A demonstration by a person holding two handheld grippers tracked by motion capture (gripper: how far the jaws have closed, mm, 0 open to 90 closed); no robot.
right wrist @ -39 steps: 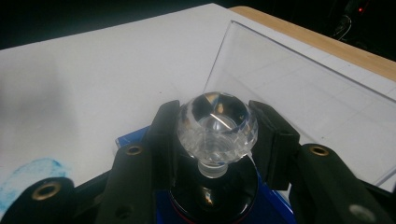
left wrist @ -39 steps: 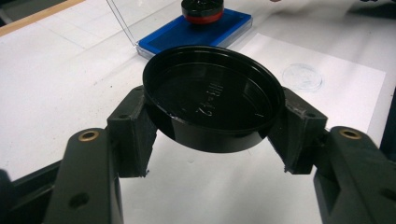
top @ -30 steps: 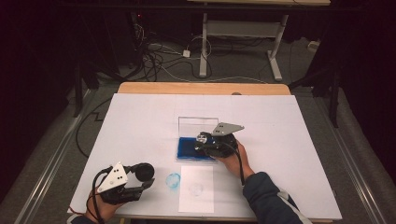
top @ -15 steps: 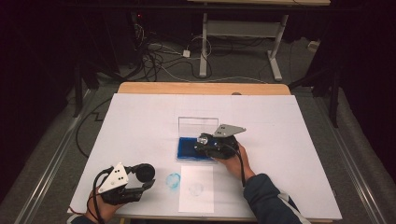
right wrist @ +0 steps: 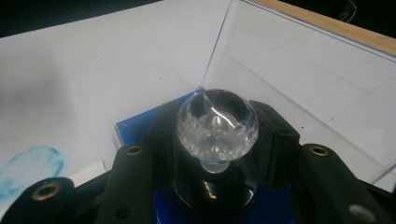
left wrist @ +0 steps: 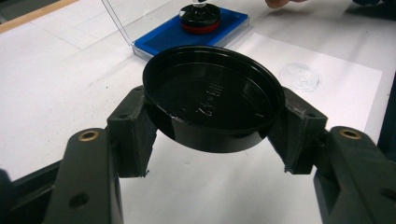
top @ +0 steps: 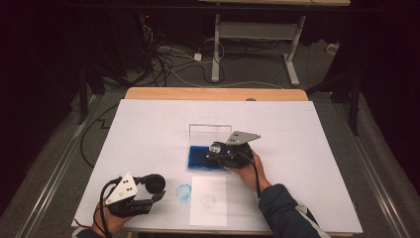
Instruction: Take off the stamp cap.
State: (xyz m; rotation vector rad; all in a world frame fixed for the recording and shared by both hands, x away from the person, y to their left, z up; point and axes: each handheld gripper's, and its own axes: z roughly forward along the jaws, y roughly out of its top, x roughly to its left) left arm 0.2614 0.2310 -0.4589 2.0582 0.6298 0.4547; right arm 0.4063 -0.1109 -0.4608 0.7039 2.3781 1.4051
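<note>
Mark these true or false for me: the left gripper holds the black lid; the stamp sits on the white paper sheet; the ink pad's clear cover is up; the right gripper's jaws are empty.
1. The left gripper holds the black lid: true.
2. The stamp sits on the paper sheet: false, it stands on the blue ink pad.
3. The clear cover is up: true.
4. The right gripper is empty: false, it grips the stamp's knob.

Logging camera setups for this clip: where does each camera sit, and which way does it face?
High view: above the near table edge, facing forward and down; both hands show, left gripper, right gripper.
Left gripper view: rides that gripper, looking along its jaws at the black lid they clamp.
Right gripper view: looks along its jaws at the stamp's clear knob.
Shared: blue ink pad and stamp, in all three.
</note>
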